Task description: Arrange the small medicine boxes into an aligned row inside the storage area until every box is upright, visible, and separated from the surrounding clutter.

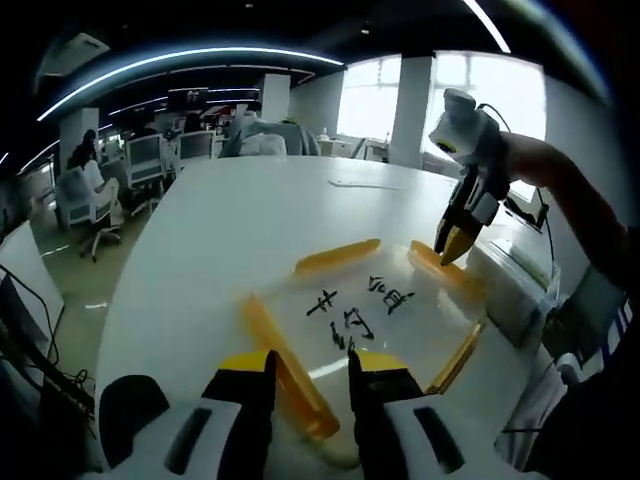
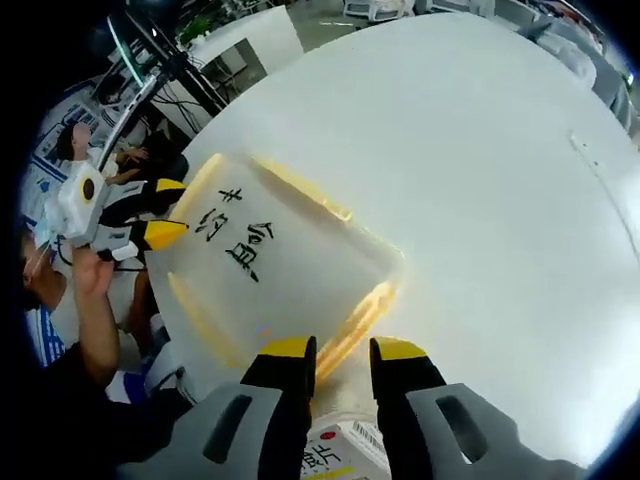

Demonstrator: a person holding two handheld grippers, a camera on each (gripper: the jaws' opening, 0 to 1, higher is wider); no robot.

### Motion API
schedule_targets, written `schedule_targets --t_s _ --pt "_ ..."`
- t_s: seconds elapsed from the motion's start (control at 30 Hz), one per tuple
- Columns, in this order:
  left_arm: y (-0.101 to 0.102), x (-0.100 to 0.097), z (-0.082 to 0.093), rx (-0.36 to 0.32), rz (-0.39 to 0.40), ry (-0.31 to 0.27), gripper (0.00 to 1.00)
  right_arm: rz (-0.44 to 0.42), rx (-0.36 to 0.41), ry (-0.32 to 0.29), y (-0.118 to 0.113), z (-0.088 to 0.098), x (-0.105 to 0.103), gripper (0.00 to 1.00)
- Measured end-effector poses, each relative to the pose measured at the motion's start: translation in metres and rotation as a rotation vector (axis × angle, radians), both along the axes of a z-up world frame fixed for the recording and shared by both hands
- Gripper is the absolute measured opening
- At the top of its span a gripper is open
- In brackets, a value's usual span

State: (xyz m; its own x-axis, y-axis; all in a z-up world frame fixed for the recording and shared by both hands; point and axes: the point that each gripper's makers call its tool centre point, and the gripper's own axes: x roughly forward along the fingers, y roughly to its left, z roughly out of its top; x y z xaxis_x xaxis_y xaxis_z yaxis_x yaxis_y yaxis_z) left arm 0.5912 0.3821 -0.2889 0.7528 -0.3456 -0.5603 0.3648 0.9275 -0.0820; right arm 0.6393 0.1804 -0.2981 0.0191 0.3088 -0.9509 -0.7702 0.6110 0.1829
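A clear storage box point(image 1: 370, 320) with yellow rim strips and black handwriting on top lies on the white table. My left gripper point(image 1: 312, 368) is at its near edge, jaws narrowly apart with a yellow strip point(image 1: 285, 375) between them. My right gripper point(image 1: 452, 248) touches the far right corner. In the right gripper view the same box point(image 2: 280, 270) lies ahead, and my right gripper point(image 2: 340, 350) has the box's yellow edge point(image 2: 355, 322) between its jaws. The left gripper point(image 2: 165, 212) straddles the opposite edge. A white medicine box point(image 2: 335, 455) with a barcode lies just under the right gripper.
The large white table point(image 1: 250, 210) stretches away beyond the box. A pale container point(image 1: 515, 285) stands by the table's right edge. A person's arm point(image 1: 560, 180) holds the right gripper. Office chairs and seated people point(image 1: 95, 185) are far left.
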Motion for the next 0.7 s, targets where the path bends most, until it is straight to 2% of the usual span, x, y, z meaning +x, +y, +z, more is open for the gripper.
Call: schedule_targets --t_s 0.2,0.3,0.33,0.47,0.63,0.7 --pt "0.001 0.001 -0.001 0.028 0.006 -0.009 0.25 0.002 -0.017 -0.012 0.003 -0.005 0.004 0.22" --pt "0.004 0.002 -0.002 0.064 0.018 -0.017 0.2 0.025 -0.021 -0.021 0.008 -0.007 0.001 0.15" --pt "0.005 0.003 -0.002 0.062 0.02 -0.018 0.2 0.0 -0.023 -0.016 0.006 -0.007 0.0 0.15" --pt "0.009 0.004 -0.002 0.04 0.034 -0.017 0.19 -0.008 -0.013 -0.011 0.003 -0.005 0.002 0.14" --pt "0.013 0.001 -0.001 0.048 0.062 -0.01 0.16 -0.048 0.019 0.008 0.007 -0.004 0.002 0.11" --pt "0.016 0.001 0.0 0.03 0.07 -0.009 0.15 -0.056 0.022 0.012 0.009 -0.004 0.002 0.1"
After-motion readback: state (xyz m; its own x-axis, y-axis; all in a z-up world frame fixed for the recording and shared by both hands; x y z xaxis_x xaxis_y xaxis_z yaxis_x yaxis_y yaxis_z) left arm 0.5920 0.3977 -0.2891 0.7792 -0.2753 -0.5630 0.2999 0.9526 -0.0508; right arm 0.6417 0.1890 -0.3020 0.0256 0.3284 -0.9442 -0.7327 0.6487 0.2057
